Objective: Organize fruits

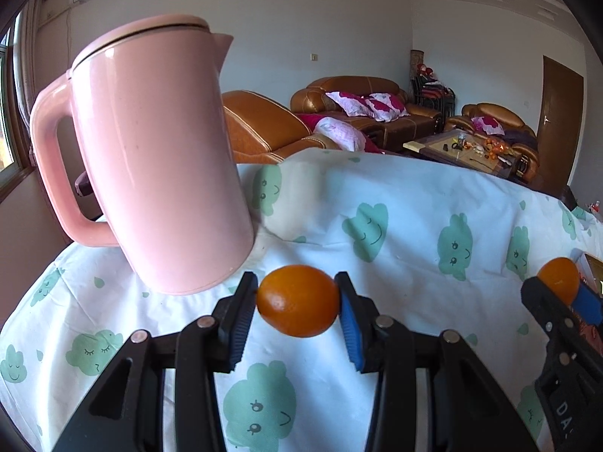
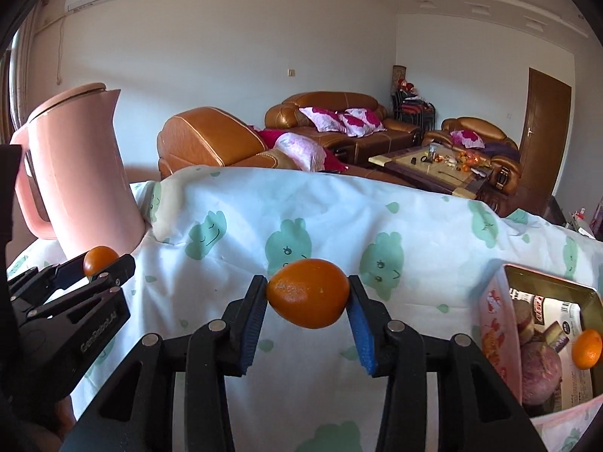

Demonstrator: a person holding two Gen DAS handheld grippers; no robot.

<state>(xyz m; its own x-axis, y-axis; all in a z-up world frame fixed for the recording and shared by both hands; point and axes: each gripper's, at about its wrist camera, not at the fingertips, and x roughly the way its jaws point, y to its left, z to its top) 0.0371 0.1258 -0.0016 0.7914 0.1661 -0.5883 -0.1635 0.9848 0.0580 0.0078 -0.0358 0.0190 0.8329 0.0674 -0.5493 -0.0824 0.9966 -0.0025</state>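
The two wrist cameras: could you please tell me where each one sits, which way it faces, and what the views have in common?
Left wrist: on the left gripper, looking along its fingers over the clouded cloth toward the sofas; it grips an orange beside the pink kettle; the right gripper shows at the right edge.
Right wrist: on the right gripper, facing the same way; it grips another orange; the left gripper shows at left, an open box at right.
Shared: kettle, cloth, sofas, both grippers.

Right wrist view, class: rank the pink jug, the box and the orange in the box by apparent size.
1. pink jug
2. box, cut off at the frame edge, so unsure
3. orange in the box
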